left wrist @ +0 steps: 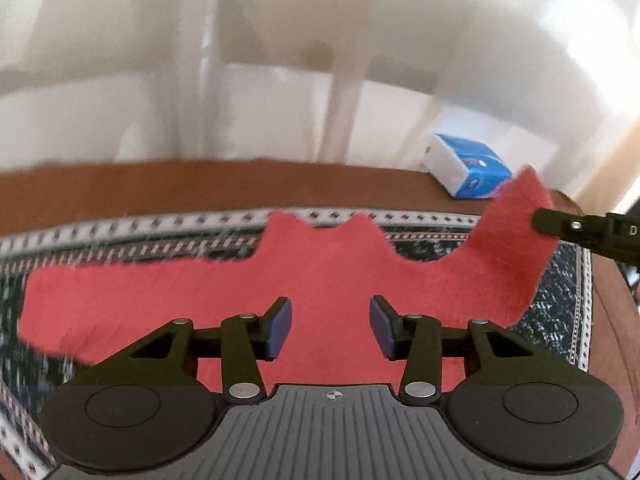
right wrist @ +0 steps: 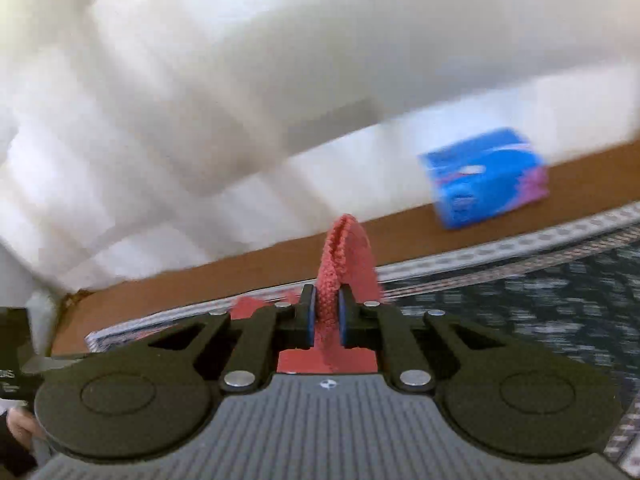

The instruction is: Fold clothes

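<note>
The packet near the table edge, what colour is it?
Blue and white packet; left wrist view shows it best.

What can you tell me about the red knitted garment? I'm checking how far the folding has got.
The red knitted garment is fuzzy, coral-red cloth spread mostly flat on the dark patterned tablecloth. Its far edge is uneven, with two bumps. Its right-hand end is lifted off the cloth, pinched between the pads of the right gripper, where ribbed knit shows. The left gripper hangs open over the middle, nothing between its pads. No fold looks finished yet.
</note>
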`<state>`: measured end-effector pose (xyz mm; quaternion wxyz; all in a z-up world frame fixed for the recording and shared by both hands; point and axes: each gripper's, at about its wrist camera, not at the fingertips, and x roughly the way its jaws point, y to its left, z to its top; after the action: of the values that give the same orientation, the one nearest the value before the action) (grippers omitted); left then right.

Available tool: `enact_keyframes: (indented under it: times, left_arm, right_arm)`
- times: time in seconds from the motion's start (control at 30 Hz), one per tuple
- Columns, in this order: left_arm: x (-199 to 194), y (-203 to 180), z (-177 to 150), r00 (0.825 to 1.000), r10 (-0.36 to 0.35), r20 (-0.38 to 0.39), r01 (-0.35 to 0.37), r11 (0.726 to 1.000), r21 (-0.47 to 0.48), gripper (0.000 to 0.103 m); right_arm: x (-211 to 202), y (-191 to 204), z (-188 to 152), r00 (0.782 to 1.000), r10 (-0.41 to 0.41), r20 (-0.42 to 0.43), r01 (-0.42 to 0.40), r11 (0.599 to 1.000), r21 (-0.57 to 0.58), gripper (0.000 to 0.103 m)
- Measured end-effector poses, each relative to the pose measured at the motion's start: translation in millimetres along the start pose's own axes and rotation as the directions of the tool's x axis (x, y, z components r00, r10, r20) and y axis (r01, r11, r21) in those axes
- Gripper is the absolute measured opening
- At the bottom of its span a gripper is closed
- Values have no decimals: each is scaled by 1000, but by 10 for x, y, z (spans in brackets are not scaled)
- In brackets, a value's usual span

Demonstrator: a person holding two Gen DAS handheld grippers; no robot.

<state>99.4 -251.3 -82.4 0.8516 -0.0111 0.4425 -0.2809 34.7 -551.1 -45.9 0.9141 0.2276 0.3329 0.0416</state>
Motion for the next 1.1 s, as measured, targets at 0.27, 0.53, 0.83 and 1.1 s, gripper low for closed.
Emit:
enact_keyframes:
  times: [0.27,0.53,0.83,1.1]
  left_arm:
    - [-90,327,-144,1000,-7,-8,6,998,-60,61]
    - [-62,498,-162,999,-30,-18,28,995,-93,63]
    - [97,386,-58,996,-82,-41,78,993,-89,70]
    - [469,182,75,992,-100,-75,91,990,-112,72]
  right_arm:
    - [782,571,-357,985,92,-144,-101,993,-59,13]
    - [1148,632,-553,965,137,-225,-140,990,-1,13]
    - [1134,541,-574,948,194,-251,-194,981,26,39]
    - [451,203,-425,988,117,-103,-116,993,15,39]
